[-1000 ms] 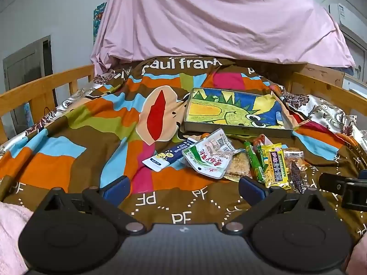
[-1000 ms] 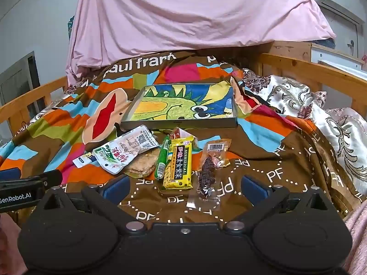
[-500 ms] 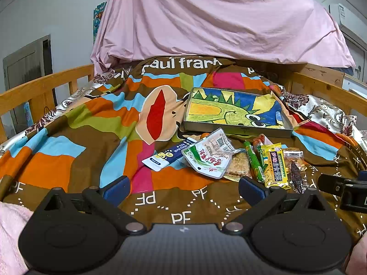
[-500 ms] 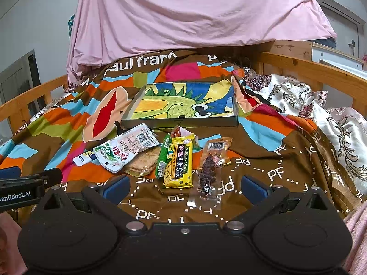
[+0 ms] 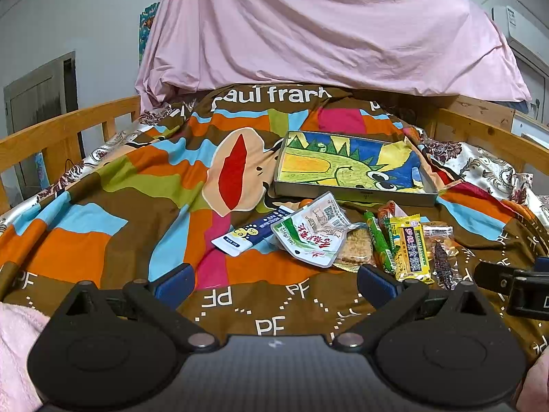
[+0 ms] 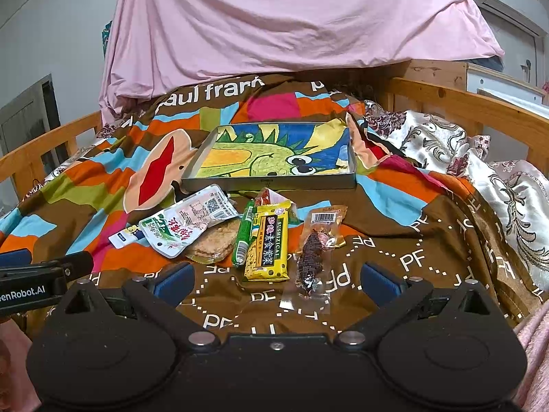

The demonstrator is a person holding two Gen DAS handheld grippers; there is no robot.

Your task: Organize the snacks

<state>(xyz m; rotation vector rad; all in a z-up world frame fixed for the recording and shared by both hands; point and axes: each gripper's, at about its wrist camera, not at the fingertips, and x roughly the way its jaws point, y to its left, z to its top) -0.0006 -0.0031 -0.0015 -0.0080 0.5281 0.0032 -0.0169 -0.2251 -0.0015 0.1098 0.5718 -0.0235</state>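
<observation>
Ahead, snacks (image 6: 240, 233) crowd before the tray (image 6: 271, 182).

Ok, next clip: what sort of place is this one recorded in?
Most likely a bedroom, with the work done on a bed. A patterned blanket covers the surface, wooden bed rails run along both sides, and a pink sheet hangs behind. The snacks and a shallow tray sit on the blanket.

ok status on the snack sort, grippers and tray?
Left gripper open, empty. Right gripper open, empty. Snacks heaped on blanket, tray holds none. Nothing blocking.
</observation>
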